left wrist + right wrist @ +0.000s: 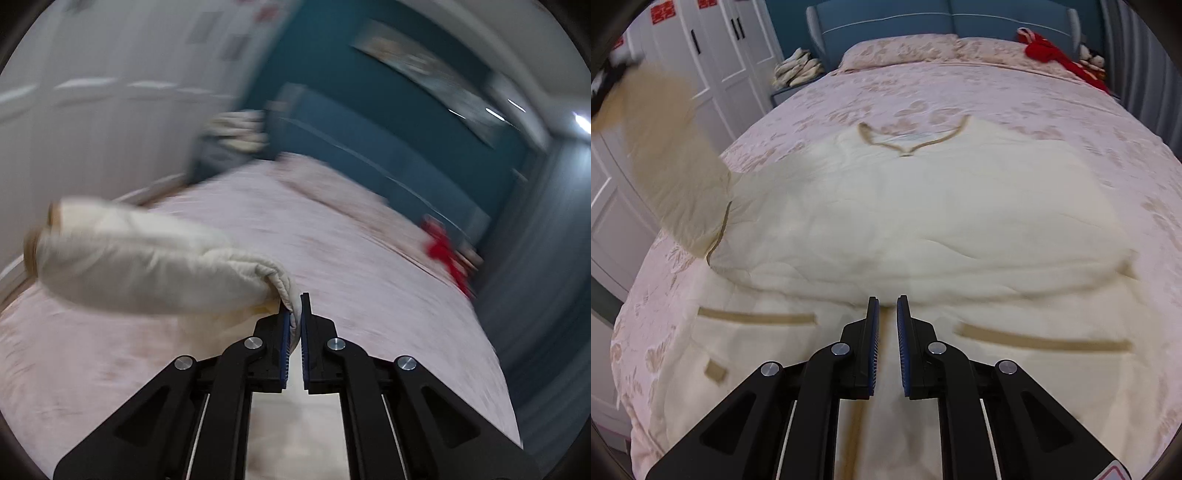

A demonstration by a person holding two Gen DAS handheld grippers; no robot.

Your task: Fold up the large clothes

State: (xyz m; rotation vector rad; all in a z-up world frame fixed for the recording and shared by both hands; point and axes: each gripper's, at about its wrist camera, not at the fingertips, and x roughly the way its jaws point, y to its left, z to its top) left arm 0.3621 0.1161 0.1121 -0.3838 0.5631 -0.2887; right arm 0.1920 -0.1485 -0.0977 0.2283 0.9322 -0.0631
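Observation:
A large cream padded jacket (905,214) with tan trim lies spread on the bed, collar toward the pillows. In the right wrist view its left sleeve (672,155) is lifted off the bed, blurred, rising to the upper left. My left gripper (295,299) is shut on a fold of that sleeve (140,262), which trails out to the left above the bedcover. My right gripper (886,301) hovers over the jacket's lower front near the centre seam. Its jaws are all but closed, and nothing is between them.
The bed has a pink floral cover (960,85), two pillows (901,51) and a blue headboard (923,18). A red garment (1052,51) lies at the far right by the pillows. White wardrobes (720,48) stand at the left, with a pile of cloth (798,68) beside the headboard.

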